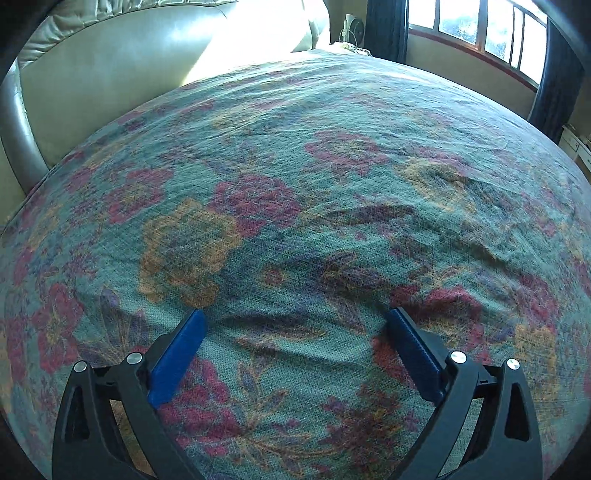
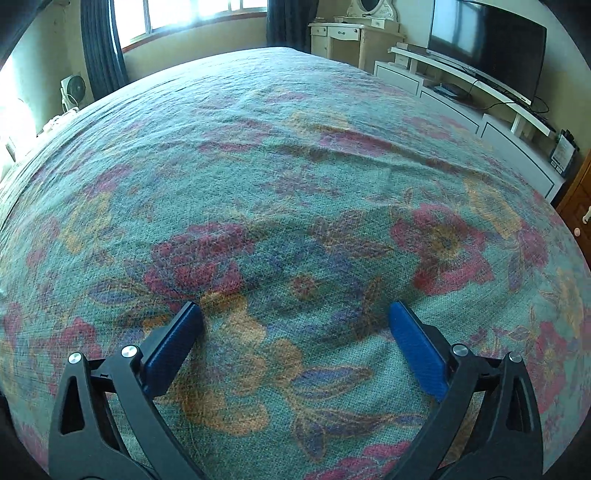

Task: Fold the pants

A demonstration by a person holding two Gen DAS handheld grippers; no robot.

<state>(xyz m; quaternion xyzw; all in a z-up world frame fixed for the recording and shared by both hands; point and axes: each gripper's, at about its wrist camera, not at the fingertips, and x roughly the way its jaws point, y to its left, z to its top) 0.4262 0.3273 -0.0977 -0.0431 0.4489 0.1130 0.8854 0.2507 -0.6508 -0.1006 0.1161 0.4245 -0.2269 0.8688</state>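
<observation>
No pants show in either view. My left gripper (image 1: 295,317) is open, its blue fingertips (image 1: 186,341) spread wide just above the floral bedspread (image 1: 295,166). My right gripper (image 2: 295,312) is also open and empty, its blue fingertips (image 2: 413,339) hovering over the same bedspread (image 2: 277,147). Nothing lies between either pair of fingers.
A padded leather headboard (image 1: 110,74) stands at the bed's left side. Windows with dark curtains (image 1: 388,26) run along the far wall, with a small fan (image 2: 72,88) below. A TV (image 2: 487,40) on a white unit (image 2: 461,103) and a dresser (image 2: 351,37) stand beyond the bed.
</observation>
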